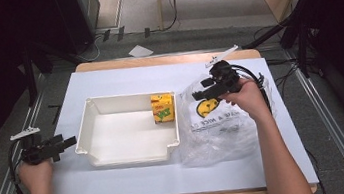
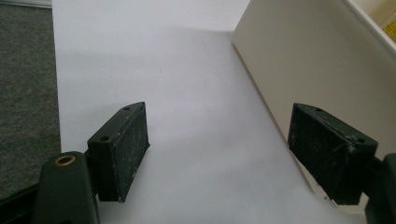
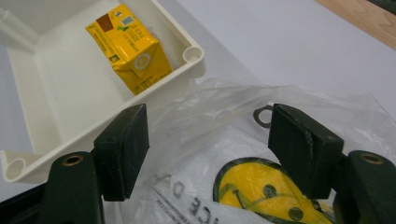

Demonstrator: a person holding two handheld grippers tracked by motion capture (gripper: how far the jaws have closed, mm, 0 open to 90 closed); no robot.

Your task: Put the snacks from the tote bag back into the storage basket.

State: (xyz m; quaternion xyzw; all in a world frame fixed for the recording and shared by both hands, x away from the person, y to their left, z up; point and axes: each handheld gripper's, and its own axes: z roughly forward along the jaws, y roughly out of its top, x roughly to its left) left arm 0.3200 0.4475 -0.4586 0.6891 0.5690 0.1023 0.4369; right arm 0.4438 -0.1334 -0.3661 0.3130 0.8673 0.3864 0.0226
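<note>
The white-covered worktop (image 1: 122, 78) carries a white tray (image 1: 93, 118) a little left of its middle, with its long sides running along the worktop's near and far edges. A yellow juice carton (image 1: 162, 108) stands inside the tray, tucked into the far right corner against the right wall. Just beside the tray's right wall, toward the worktop's right edge, lies a clear plastic bag (image 1: 216, 141) printed with a yellow smiley face; its crumpled bulk reaches close to the right edge and stops short of the near edge. The right tool (image 1: 198, 90) hangs over the bag's far left part, near the tray's far right corner, its jaws spread wide with only the loose plastic below them and nothing pinched; the pads touch neither the bag nor the tray rim. The left tool (image 1: 66, 143) sits at the worktop's left edge, level and pointing toward the tray's left wall, jaws spread and bare over the white sheet. Open room lies along the far edge behind the tray, in the strip between tray and left edge, and along the near edge in front of the tray.
</note>
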